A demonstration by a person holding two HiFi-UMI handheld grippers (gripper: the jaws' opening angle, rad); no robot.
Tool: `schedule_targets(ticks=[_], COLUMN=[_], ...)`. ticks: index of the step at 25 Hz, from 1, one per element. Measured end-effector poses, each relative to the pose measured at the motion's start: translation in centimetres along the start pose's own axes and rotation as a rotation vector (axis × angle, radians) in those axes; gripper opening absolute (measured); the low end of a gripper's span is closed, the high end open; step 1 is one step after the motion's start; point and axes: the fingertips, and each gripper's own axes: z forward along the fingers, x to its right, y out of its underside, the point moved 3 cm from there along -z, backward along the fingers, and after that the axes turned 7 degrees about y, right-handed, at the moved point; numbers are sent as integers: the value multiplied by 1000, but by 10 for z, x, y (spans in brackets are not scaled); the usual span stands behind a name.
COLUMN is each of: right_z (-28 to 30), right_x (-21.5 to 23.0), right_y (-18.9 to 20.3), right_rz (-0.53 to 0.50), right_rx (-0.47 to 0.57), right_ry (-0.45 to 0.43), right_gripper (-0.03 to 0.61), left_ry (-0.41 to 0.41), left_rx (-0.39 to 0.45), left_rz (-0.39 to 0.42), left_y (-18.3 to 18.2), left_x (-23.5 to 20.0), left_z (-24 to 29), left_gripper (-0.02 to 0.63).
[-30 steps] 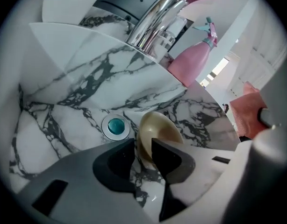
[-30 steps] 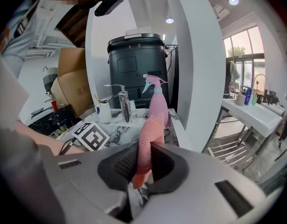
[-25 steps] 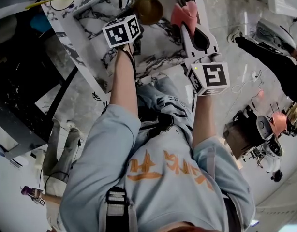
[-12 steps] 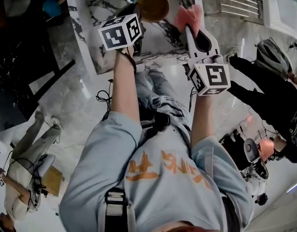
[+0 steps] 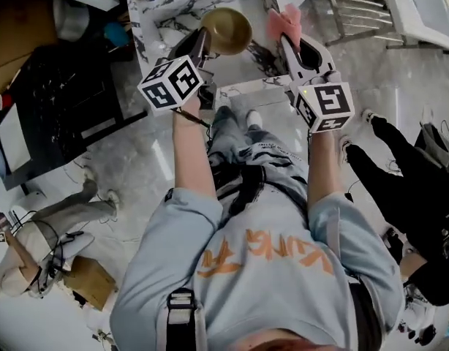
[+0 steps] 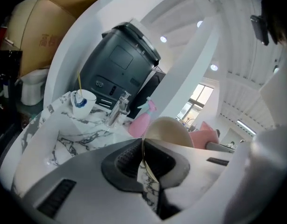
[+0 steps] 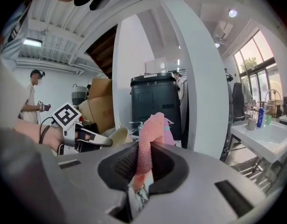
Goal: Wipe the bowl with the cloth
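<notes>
The left gripper (image 6: 143, 161) has its jaws closed narrow on the thin rim of the round golden-brown bowl (image 5: 227, 29). It holds the bowl in the air above the white marbled counter (image 5: 159, 17), near its front edge. The right gripper (image 7: 141, 171) pinches the pink knitted cloth (image 7: 148, 141) in its jaws. The cloth is just beside the bowl, on its right, not touching. I judge the cloth must travel leftward into the bowl's open side.
</notes>
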Motion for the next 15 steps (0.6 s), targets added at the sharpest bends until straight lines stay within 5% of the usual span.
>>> schedule_targets(ticks=[9, 15], right_z=[-48, -69], right_x=[-3, -16], right_y=[-30, -52], right_rz=[-173, -340], right_rx=[82, 134], right_ry=[-113, -220], right_gripper=[49, 49], left_ry=[151, 245], left_rx=[156, 178], left_rz=[32, 84], left_y=[-26, -35], left_x=[73, 109], left_z=[-34, -41], left_gripper=[32, 32])
